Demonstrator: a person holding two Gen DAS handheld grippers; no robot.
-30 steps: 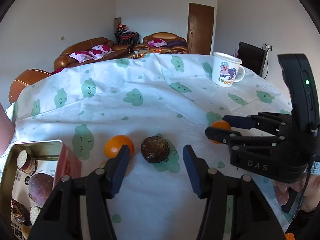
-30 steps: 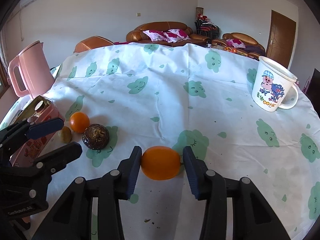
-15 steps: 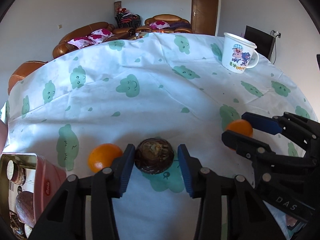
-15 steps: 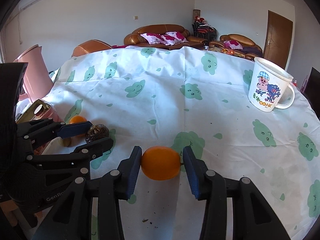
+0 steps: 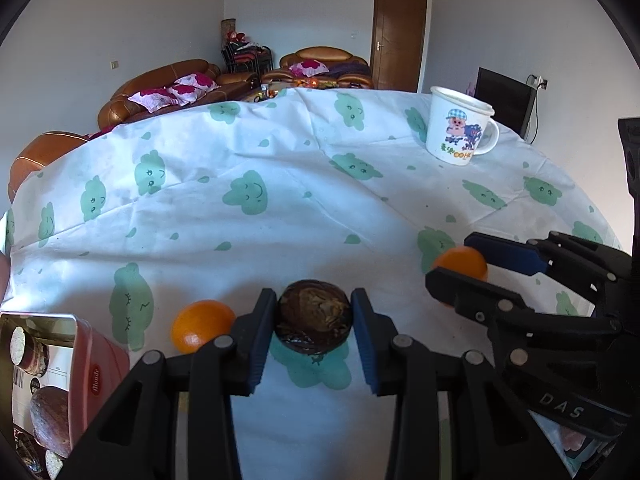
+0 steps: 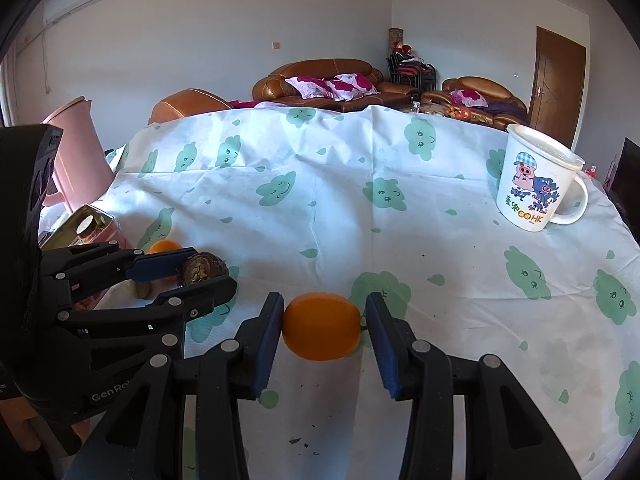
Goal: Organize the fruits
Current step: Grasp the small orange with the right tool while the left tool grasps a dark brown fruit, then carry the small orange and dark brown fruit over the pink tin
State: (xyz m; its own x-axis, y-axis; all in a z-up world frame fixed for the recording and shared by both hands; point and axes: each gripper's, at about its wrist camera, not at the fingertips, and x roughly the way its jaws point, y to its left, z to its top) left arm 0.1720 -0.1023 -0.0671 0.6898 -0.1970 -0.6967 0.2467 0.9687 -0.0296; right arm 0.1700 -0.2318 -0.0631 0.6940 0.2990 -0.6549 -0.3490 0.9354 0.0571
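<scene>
My left gripper (image 5: 314,314) is shut on a dark brown wrinkled fruit (image 5: 314,316), its pads touching both sides; the fruit also shows in the right wrist view (image 6: 202,269). A small orange (image 5: 202,325) lies on the cloth just left of it. My right gripper (image 6: 323,326) is shut on another orange (image 6: 322,326), pads against its sides; this orange also shows in the left wrist view (image 5: 460,264). A pink tin (image 5: 44,384) at the lower left holds several dark fruits.
A white cartoon mug (image 6: 536,180) stands at the far right of the table (image 5: 280,184), which has a white cloth with green clouds. A pink kettle (image 6: 74,156) stands at the left edge. A small brownish fruit (image 6: 142,289) lies behind the left gripper's fingers.
My left gripper moved forward around the dark fruit and closed on it. The right gripper kept its hold on the orange and barely moved.
</scene>
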